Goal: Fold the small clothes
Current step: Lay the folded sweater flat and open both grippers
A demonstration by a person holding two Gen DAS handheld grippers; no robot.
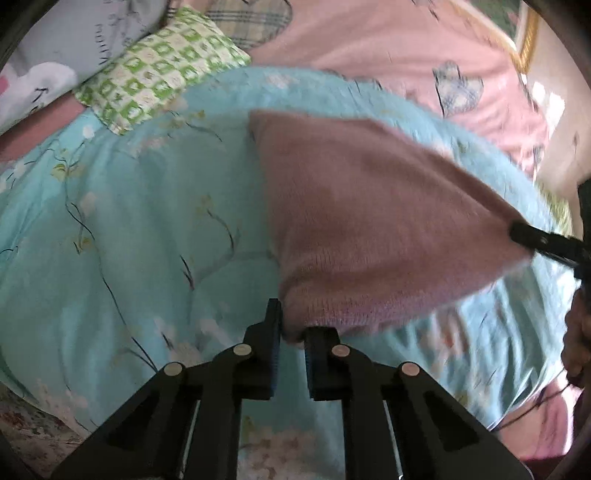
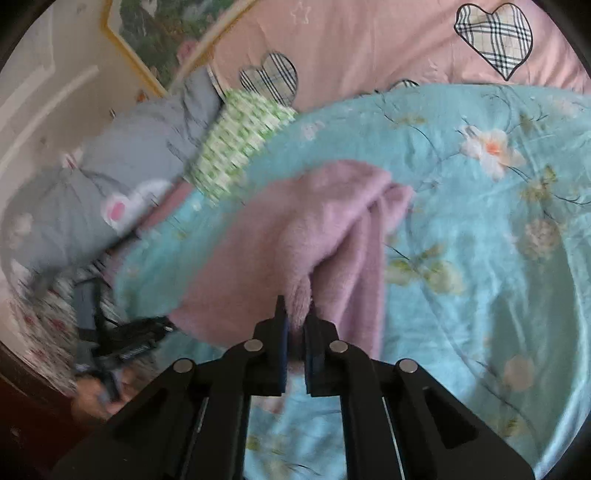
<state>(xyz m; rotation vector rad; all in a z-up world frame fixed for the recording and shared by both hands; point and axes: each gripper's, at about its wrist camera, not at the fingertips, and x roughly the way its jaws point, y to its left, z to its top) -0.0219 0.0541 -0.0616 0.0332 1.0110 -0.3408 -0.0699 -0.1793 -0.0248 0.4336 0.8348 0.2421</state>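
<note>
A small pink knitted garment (image 1: pixel 369 221) is held up, stretched over a light blue flowered quilt (image 1: pixel 129 229). My left gripper (image 1: pixel 291 332) is shut on its near corner. My right gripper shows at the right of the left wrist view (image 1: pixel 517 230), pinching the garment's other corner. In the right wrist view the right gripper (image 2: pixel 295 325) is shut on a bunched fold of the pink garment (image 2: pixel 295 229), which hangs above the quilt (image 2: pixel 480 240). The left gripper (image 2: pixel 162 326) shows at the lower left of that view, at the garment's other end.
A green checked pillow (image 1: pixel 159 70) and a grey printed pillow (image 1: pixel 74 33) lie at the quilt's far left. A pink sheet with plaid hearts (image 1: pixel 369 40) lies beyond. A framed picture (image 2: pixel 159 29) leans on the wall.
</note>
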